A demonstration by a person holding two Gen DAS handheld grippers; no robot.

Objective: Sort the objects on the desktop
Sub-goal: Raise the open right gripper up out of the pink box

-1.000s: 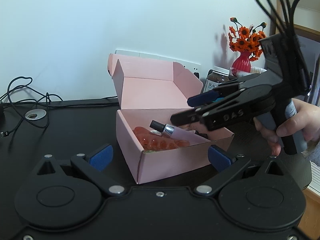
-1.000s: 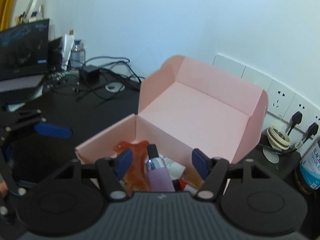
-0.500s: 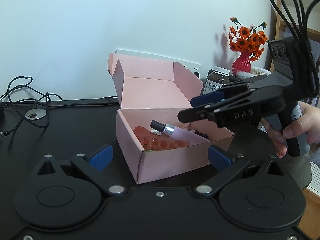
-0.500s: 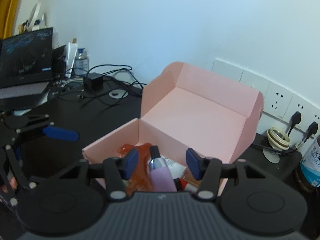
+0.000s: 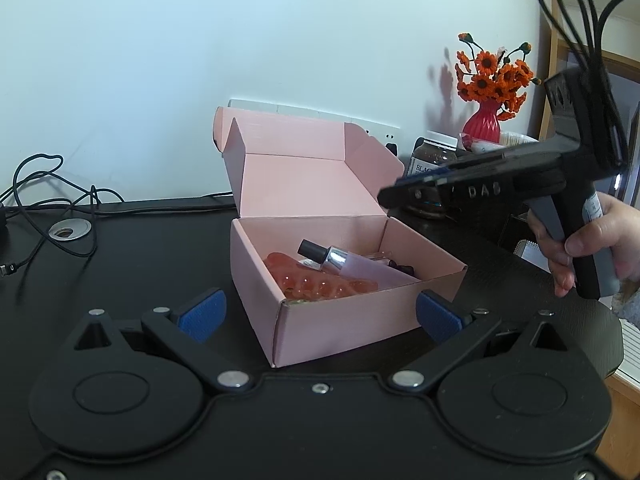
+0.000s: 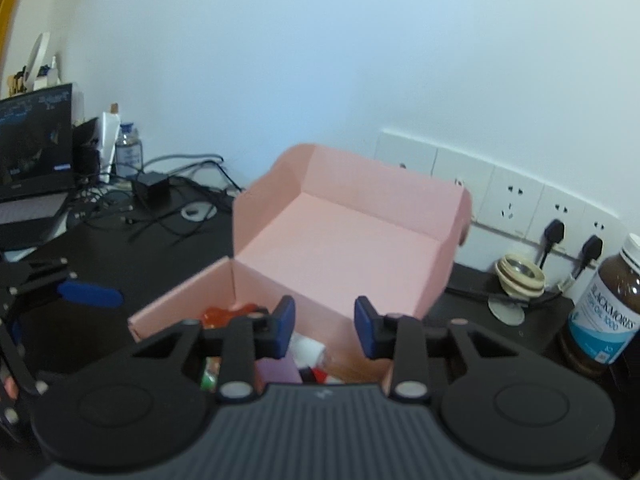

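Observation:
An open pink cardboard box (image 5: 332, 320) stands on the black desk with its lid (image 6: 344, 240) upright. Inside lie a pink bottle (image 5: 352, 266) with a black cap and silver collar, an orange translucent item (image 5: 316, 284) and smaller bits. My left gripper (image 5: 320, 312) is open and low in front of the box, its blue pads either side of the front wall. A hand (image 5: 592, 248) holds my right gripper (image 6: 325, 328) raised above the box's right edge. Its fingers stand a narrow gap apart with nothing between them. The left gripper's blue pad (image 6: 90, 294) shows at the left of the right wrist view.
A brown supplement bottle (image 6: 608, 312) and a tape roll (image 6: 520, 276) sit right of the box under wall sockets (image 6: 512, 196). A red vase of orange flowers (image 5: 486, 120) stands behind. Cables (image 5: 52, 196), a charger (image 6: 154, 190) and a laptop (image 6: 32, 168) crowd the left.
My right gripper has lifted and drawn back to the right, away from the box's inside, and its fingers have narrowed. The left gripper has stayed put.

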